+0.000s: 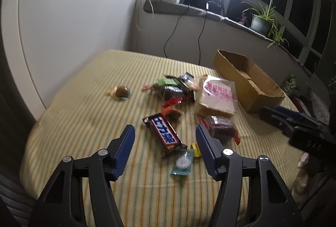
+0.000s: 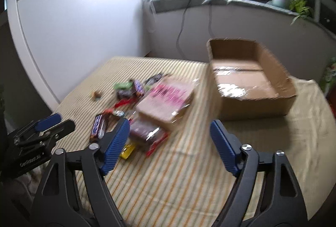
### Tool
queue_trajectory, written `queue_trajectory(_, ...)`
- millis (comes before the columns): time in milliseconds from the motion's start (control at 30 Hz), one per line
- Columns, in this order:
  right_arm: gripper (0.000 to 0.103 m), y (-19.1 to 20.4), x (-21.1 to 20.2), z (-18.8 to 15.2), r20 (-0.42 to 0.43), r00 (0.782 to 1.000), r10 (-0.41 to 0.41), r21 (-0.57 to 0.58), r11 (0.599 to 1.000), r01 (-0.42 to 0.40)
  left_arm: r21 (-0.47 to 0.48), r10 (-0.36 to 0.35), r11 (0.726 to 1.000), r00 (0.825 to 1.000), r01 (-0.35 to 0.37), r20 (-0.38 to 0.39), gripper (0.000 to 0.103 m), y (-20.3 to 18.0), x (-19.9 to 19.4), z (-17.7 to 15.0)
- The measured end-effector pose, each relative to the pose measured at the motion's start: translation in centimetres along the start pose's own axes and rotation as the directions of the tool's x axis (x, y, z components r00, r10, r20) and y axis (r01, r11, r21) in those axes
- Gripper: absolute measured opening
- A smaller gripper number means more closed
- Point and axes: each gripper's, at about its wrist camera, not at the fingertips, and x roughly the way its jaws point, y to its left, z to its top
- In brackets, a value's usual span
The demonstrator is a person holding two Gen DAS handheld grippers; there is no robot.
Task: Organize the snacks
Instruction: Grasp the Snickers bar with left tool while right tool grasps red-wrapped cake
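- On the striped tabletop (image 1: 88,101) snacks lie scattered left of an open cardboard box (image 1: 247,80); the box holds no snacks that I can see.
- Left hand-held gripper (image 1: 166,134): jaws about half apart, gripping nothing; between its blue fingers (image 1: 126,147), below the tips, lies a brown chocolate bar (image 1: 166,134) slanted on the cloth, untouched by either pad.
- Just beside the bar's near end: a green-wrapped round sweet (image 1: 182,163) and a small yellow candy (image 1: 195,149).
- A dark red packet (image 1: 220,126) lies by the right finger; past it a flat pack with pink print (image 1: 216,97) sits near the box.
- Farther back: a heap of dark, green and red wrappers (image 1: 172,88); a lone brown sweet (image 1: 120,91) well apart to the left.
- Right hand-held gripper (image 2: 170,134): jaws wide apart, empty, over bare cloth; the red packet is beside its left finger.
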Motion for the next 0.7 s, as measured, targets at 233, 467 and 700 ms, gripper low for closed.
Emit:
queue_trajectory(233,0.07,0.7,4.2,-0.5,-0.117,0.989,0.093,-0.049,0.994,-0.099,-0.028,-0.021,0.999,0.998,0.019,-0.062,0.055,0.6,2.4,0.1)
queue_trajectory(467,0.07,0.5,7.3,-0.4,-0.211,0.96,0.182,-0.035,0.98,-0.193,-0.084,-0.038,0.996,0.99,0.026,-0.138,0.055,1.2,5.1,-0.1)
queue_trajectory(700,0.07,1.3,9.3,-0.3,-0.267,0.942,0.206,-0.052,0.973,-0.227,-0.089,-0.037,0.996,0.982,0.021,-0.187,0.055,1.1,7.0,0.0)
